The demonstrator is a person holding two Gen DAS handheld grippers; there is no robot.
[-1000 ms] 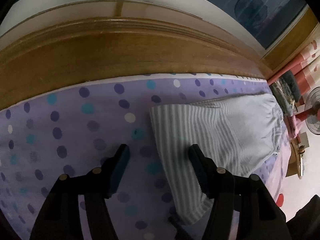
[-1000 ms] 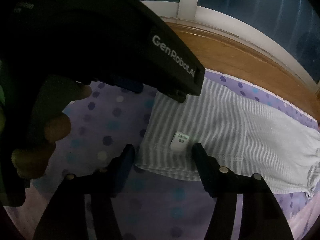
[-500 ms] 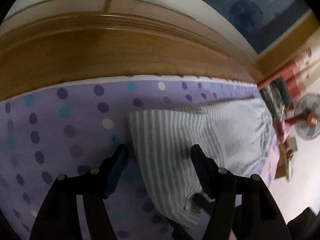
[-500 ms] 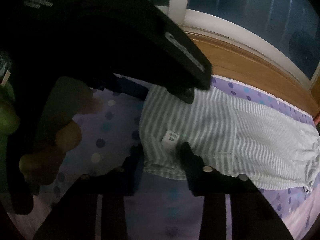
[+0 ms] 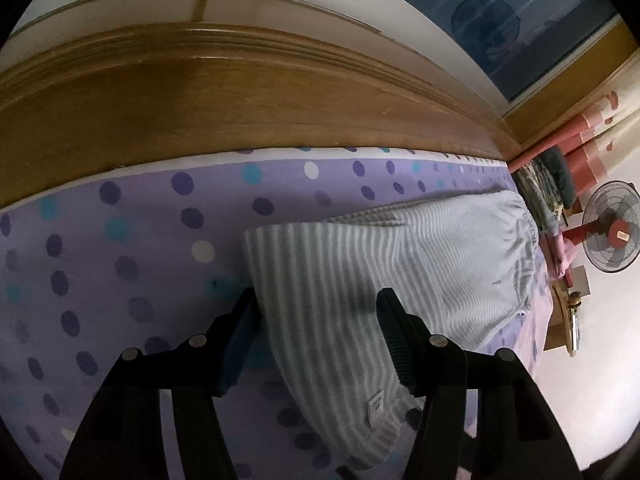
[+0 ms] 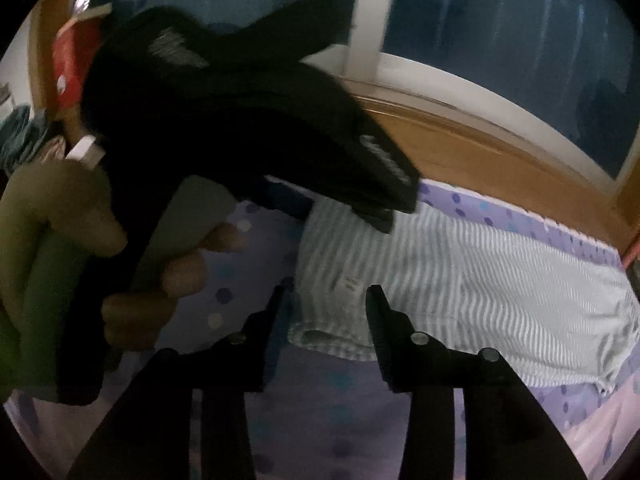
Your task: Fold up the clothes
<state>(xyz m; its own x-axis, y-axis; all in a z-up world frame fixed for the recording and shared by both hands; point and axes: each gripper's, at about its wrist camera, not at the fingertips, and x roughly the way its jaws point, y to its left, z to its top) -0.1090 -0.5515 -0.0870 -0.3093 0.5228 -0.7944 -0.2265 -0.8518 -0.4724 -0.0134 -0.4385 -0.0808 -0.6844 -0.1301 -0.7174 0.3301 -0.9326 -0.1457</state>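
A grey-and-white striped garment lies flat on the purple dotted bedsheet. My left gripper straddles its near folded end. The jaws are closing, cloth lies between them, and the pads stand apart from it. In the right wrist view the same garment stretches to the right, with a small white label near its hem. My right gripper is over that hem corner, its jaws opening, with the cloth edge between them and not pinched. The left gripper's black body fills the upper left, held by a hand.
A wooden bed frame runs along the far edge of the bed, under a dark window. A standing fan, a pile of clothes and red-patterned curtains are at the right, past the bed's end.
The left gripper has shifted over the garment's end, which now lies between its jaws. The right gripper narrowed over the hem, then widened again and drew back a little.
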